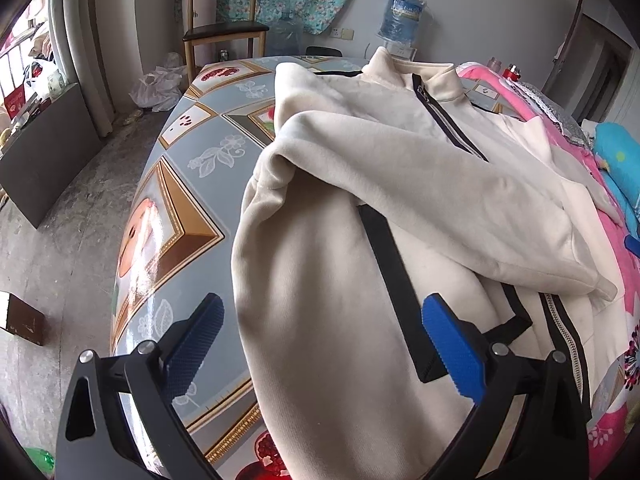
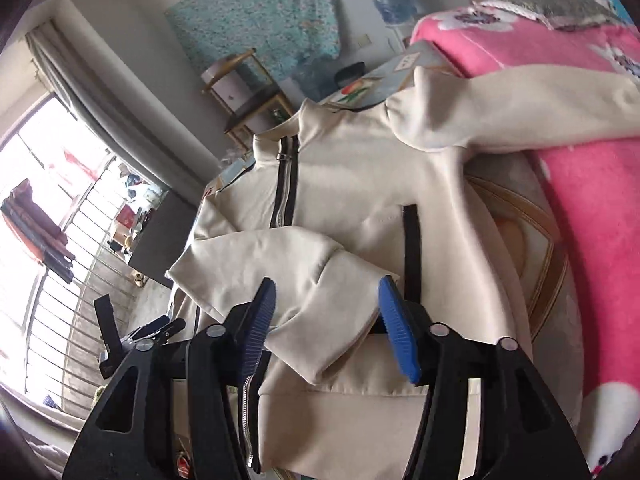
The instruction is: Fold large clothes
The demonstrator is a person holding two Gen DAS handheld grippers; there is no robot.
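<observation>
A cream zip-up jacket point(image 1: 360, 168) with black trim lies front up on a table with a patterned cloth point(image 1: 188, 152). One sleeve point(image 1: 460, 208) is folded across its chest. My left gripper point(image 1: 320, 344) is open and empty above the jacket's lower left side. In the right wrist view the same jacket point(image 2: 352, 184) lies ahead, with the folded sleeve's cuff point(image 2: 320, 320) between the open jaws of my right gripper point(image 2: 326, 320). The other sleeve point(image 2: 500, 112) lies out over a pink blanket point(image 2: 592, 208).
The pink floral blanket point(image 1: 568, 136) and a blue item point(image 1: 616, 152) lie along the table's right side. A wooden chair point(image 1: 220, 20) and water bottles point(image 1: 402, 14) stand behind the table. Bare concrete floor point(image 1: 60, 220) lies left of the table edge.
</observation>
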